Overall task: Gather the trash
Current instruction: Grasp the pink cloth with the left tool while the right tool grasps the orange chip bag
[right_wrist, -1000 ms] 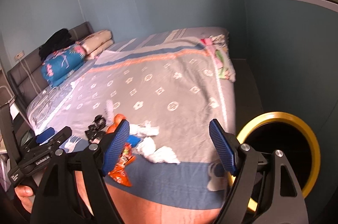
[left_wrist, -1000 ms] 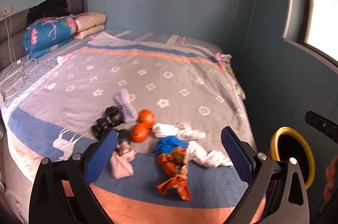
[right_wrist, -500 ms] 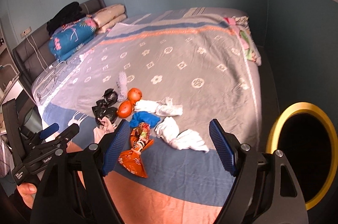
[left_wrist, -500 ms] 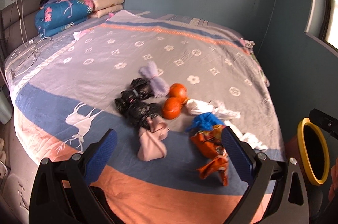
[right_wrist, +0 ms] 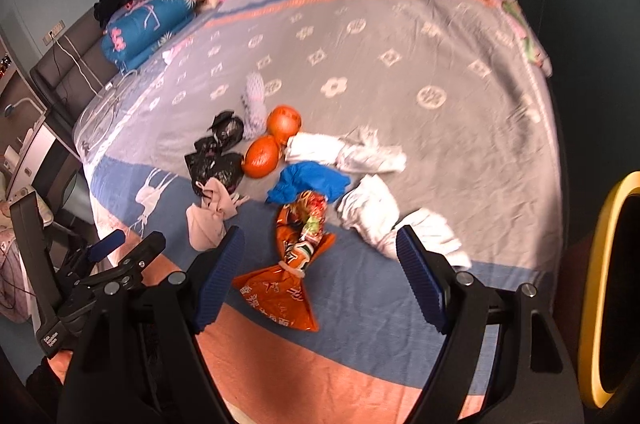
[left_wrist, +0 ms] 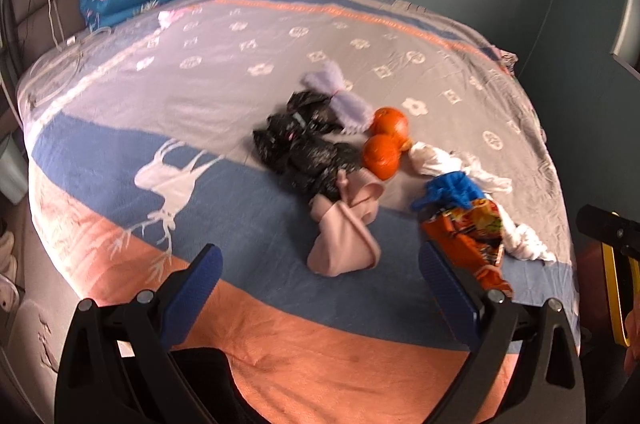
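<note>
While both tongs [left_wrist: 320, 288] [right_wrist: 320, 278] gape empty, the orange wrapper [right_wrist: 294, 264] lies between the right pair — untouched.

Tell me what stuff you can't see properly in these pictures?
- Yellow-rimmed bin: cut off by the right edge in both views; its inside is too dark to see.
- Orange snack bag: in the left wrist view its lower end sits behind the left hand-held gripper.
- White crumpled tissues: blurred in the right wrist view, so no telling how many pieces.
- Black bags: their contents are hidden.
</note>
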Motion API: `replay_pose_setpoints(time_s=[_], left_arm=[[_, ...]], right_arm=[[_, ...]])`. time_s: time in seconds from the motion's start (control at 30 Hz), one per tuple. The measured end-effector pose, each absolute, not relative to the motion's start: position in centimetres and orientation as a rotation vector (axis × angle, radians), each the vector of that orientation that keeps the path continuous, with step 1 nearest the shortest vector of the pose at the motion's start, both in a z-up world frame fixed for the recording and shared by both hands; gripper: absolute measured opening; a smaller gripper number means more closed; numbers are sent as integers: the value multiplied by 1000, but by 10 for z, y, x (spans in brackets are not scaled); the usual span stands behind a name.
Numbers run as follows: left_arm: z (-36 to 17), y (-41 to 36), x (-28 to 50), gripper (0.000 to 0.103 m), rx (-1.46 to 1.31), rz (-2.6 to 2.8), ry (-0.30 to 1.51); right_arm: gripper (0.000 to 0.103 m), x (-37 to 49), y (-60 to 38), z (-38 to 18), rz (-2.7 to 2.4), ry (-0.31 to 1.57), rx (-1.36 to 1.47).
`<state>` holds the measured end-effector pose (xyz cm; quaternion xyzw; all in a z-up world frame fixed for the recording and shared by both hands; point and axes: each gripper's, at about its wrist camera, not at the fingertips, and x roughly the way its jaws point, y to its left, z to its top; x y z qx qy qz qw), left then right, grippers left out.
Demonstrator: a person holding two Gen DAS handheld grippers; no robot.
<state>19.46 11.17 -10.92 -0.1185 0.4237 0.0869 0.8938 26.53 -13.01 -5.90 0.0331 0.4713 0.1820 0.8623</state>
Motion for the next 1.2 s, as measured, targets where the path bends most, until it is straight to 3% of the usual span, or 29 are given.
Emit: replay_pose_setpoints(time_s=[0.73,1.13,1.2], left_arm=[[-161,141,234,95,-409,179,1038],[-165,134,245,95,-422,112,1045],[-167,133,246,91,-428,103,1052]], right_arm=[[73,307,-85,-131,421,1225,77],[59,321,-85,-157,429,1303,117],[56,322,-86,-159,428,1308,124]])
